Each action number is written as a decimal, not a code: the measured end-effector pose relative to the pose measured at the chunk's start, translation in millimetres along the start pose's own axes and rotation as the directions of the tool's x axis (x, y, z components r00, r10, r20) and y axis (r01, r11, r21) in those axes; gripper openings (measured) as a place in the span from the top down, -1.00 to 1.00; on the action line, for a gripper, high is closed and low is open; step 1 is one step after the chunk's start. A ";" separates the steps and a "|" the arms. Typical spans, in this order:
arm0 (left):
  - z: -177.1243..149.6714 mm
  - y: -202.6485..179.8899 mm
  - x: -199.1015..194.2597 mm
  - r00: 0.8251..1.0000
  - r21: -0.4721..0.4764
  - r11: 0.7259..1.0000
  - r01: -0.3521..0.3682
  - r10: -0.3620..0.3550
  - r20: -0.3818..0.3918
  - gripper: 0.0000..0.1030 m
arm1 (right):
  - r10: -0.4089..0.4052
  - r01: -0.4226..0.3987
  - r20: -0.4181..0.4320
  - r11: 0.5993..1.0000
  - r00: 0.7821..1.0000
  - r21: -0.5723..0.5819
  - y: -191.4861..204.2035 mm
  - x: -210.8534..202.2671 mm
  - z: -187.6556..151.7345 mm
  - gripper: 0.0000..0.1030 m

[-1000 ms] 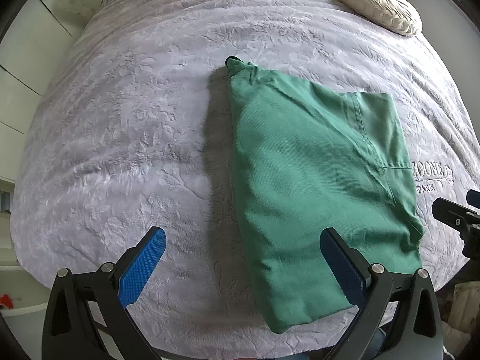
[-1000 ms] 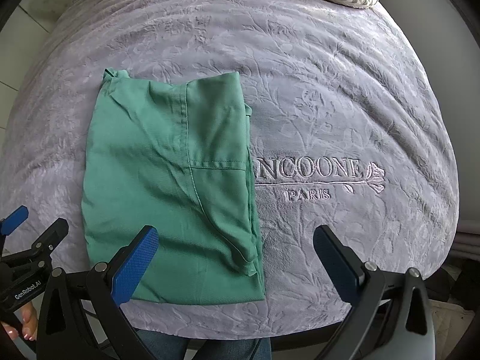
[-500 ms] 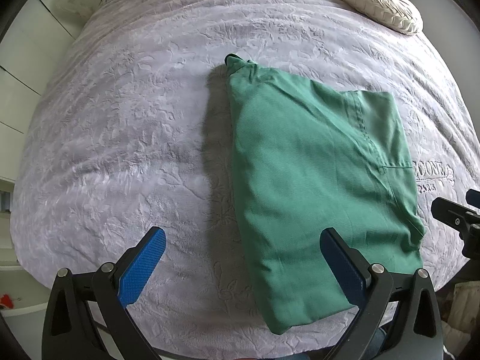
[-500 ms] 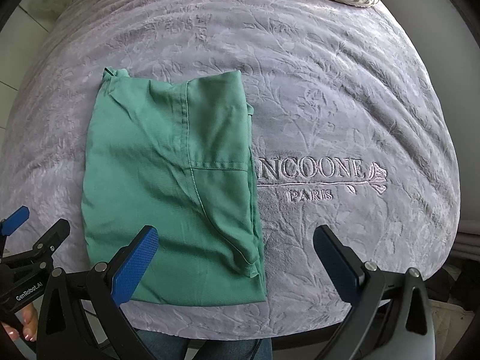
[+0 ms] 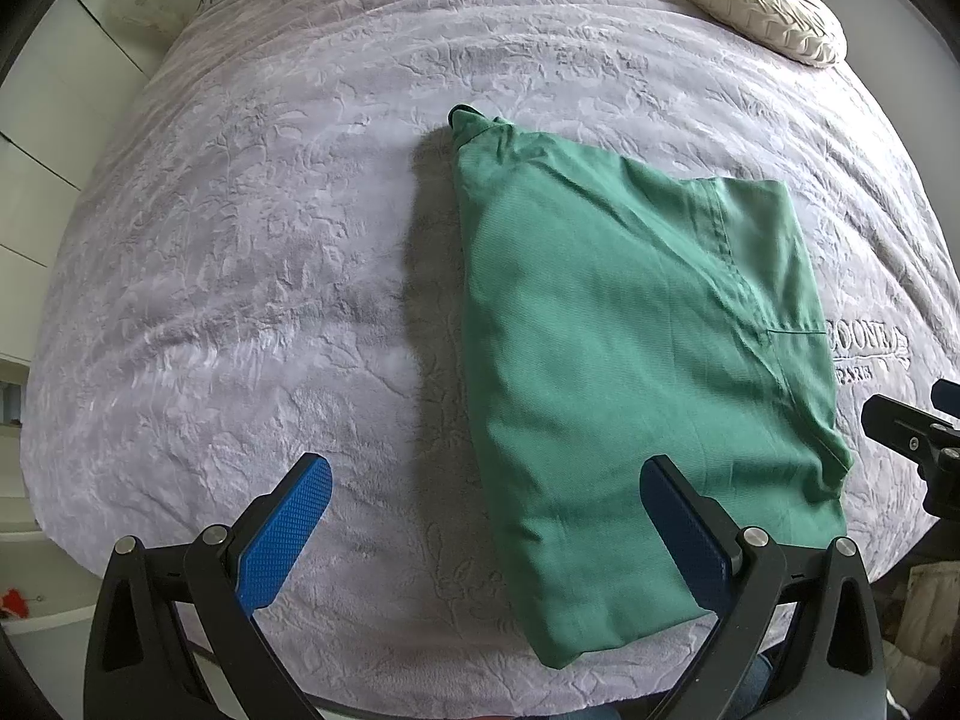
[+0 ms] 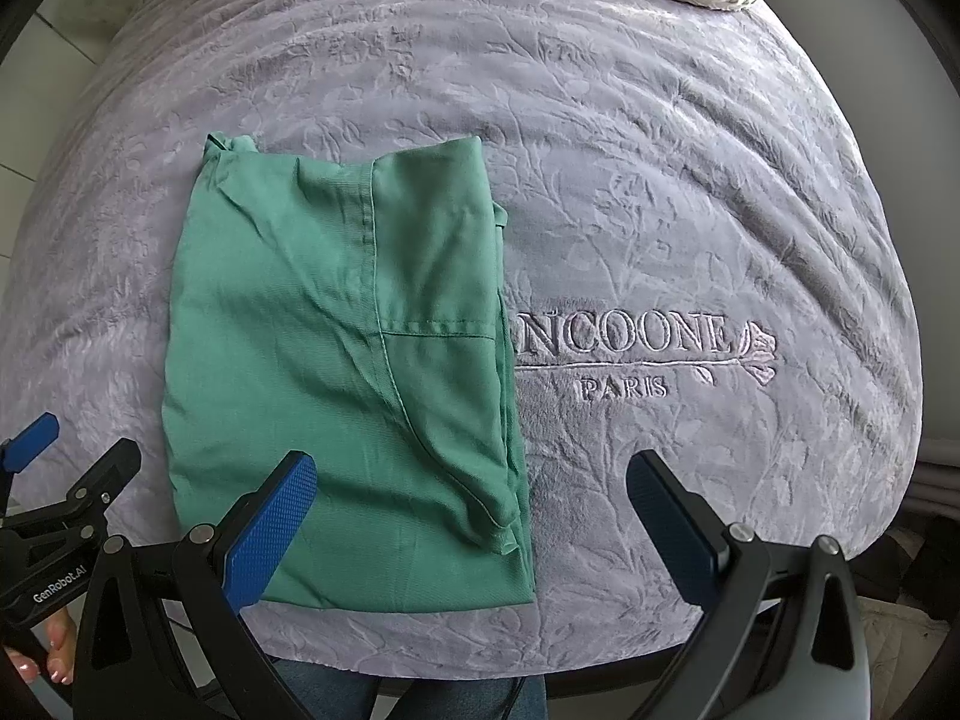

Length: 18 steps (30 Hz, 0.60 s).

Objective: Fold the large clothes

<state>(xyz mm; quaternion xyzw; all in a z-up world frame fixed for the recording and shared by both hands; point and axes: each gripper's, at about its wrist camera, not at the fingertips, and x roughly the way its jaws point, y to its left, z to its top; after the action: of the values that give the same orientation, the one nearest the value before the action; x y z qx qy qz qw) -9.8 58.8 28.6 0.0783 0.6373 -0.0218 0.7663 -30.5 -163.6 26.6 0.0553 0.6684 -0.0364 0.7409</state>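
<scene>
- The green garment point(image 5: 630, 348) lies folded into a long rectangle on the purple bedspread point(image 5: 270, 252), close to the near edge of the bed.
- Its long axis runs away from the person, toward the cream cushion point(image 5: 756, 3).
- The left gripper point(image 5: 486, 534) is wide open and holds nothing; the garment's near end sits under its right finger.
- The right gripper point(image 6: 474, 528) is also wide open and empty, with the garment's near right corner between its fingers.
- Both grippers seem equally near, so I judge the next fold lifts the near end toward the far end.
</scene>
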 end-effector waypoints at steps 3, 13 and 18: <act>0.3 1.4 1.3 1.000 -0.002 1.000 -0.005 0.005 -0.003 -1.00 | 0.002 -0.002 -0.001 1.000 1.000 -0.001 -0.3 0.3 0.0 -0.99; 1.6 6.6 3.4 1.000 -0.004 1.000 -0.009 0.009 -0.011 -1.00 | 0.007 -0.007 -0.005 1.000 1.000 -0.004 -3.1 1.1 0.4 -0.99; 2.0 7.1 3.6 1.000 -0.006 1.000 -0.007 0.007 -0.012 -1.00 | 0.009 -0.009 -0.010 1.000 1.000 -0.008 -2.3 2.0 -1.0 -0.99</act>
<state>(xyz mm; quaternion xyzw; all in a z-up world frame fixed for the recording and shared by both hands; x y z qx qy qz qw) -6.2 65.8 26.1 0.0783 0.6418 -0.0169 0.7626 -31.6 -165.7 24.5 0.0555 0.6719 -0.0303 0.7379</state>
